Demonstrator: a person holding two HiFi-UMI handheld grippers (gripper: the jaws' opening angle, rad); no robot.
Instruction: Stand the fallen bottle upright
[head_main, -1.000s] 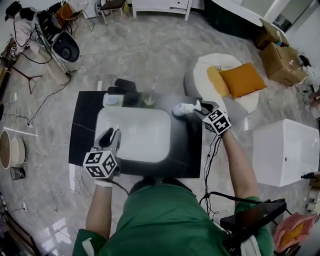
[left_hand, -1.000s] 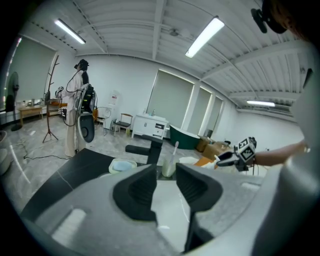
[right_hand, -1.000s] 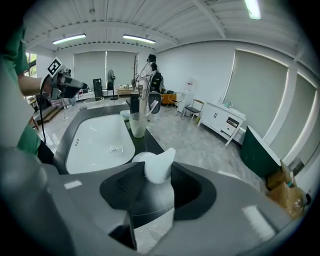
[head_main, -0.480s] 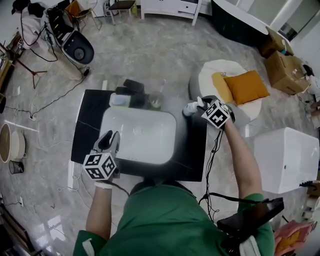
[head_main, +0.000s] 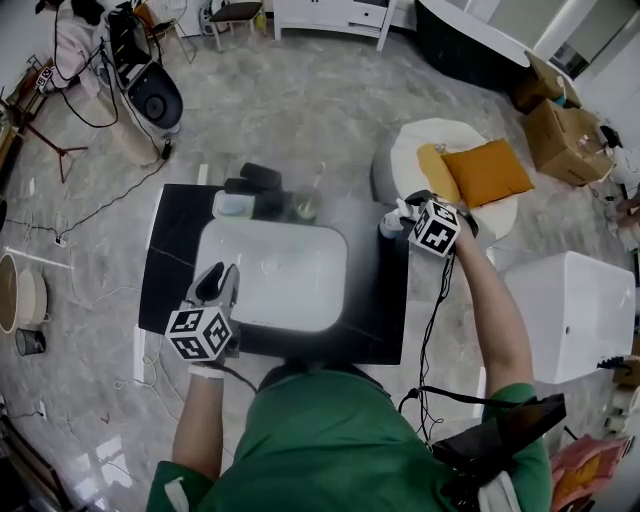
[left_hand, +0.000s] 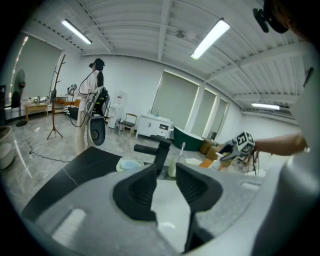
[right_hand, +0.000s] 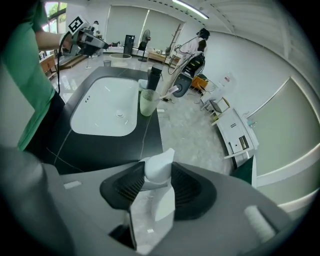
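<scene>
R claw (right_hand: 160, 182) clamped on white pump bottle (right_hand: 152, 212), pump head betw pads, body running back under claw | L claw (left_hand: 166, 170) apart, empty, sink (left_hand: 172, 210) beyond it | step: tip bottle vertical | how: keep squeeze firm, seat base flat on black surface (right_hand: 100, 150) beneath claw, release only once steady

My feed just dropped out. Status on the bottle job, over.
Left gripper open, empty, over sink front. Right gripper shut on bottle, counter right rear. Cup stands apart.
</scene>
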